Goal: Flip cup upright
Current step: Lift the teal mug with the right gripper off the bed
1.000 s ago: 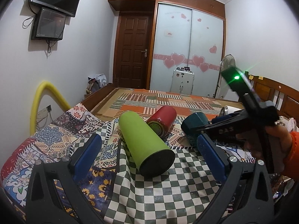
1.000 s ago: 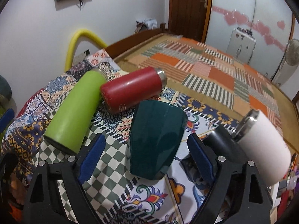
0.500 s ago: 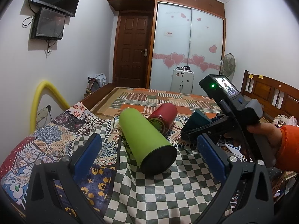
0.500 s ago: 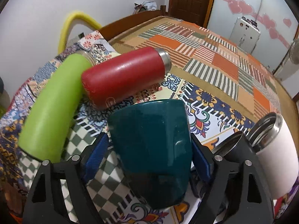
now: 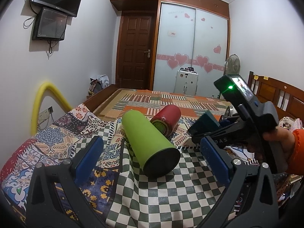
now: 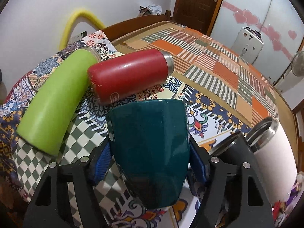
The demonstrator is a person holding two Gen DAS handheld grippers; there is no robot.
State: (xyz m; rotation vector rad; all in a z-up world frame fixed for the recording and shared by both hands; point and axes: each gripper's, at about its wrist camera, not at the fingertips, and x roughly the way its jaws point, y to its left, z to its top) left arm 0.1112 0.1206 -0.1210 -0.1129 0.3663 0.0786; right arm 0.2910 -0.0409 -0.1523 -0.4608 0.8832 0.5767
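Right claw (image 6: pixel 150 163) clamped on the dark teal cup (image 6: pixel 150 152): blue pads (image 6: pixel 102 161) press its two flanks near the narrower base end, wider rim end pointing away from the camera. Cup lies roughly horizontal over the patterned bedspread (image 6: pixel 205 117); cannot tell whether it touches the cloth or is lifted clear. From the left wrist view the same cup (image 5: pixel 206 122) shows just past the right claw's fingers, beside the red bottle (image 5: pixel 167 120).

Left claw (image 5: pixel 152 157) apart, holding nothing, hovering over the checked cloth (image 5: pixel 171 195) with the green bottle (image 5: pixel 150 142) lying between and beyond its fingers.

Neighbours: red bottle (image 6: pixel 131 76) on its side just behind the cup, its base touching the green bottle (image 6: pixel 55 102); black tumbler (image 6: pixel 228 148) and white tumbler (image 6: pixel 271 157) lying to the right, close by.

Handling judgement: glazed, faceted body, probably ceramic, so stiff, fairly heavy, chippable, and slick against pads. Flat facets should give the pads better seating than a round wall. Grip sits low on the body; the heavier rim end may swing when rotated. Soft bedding makes an unsteady landing for the base.
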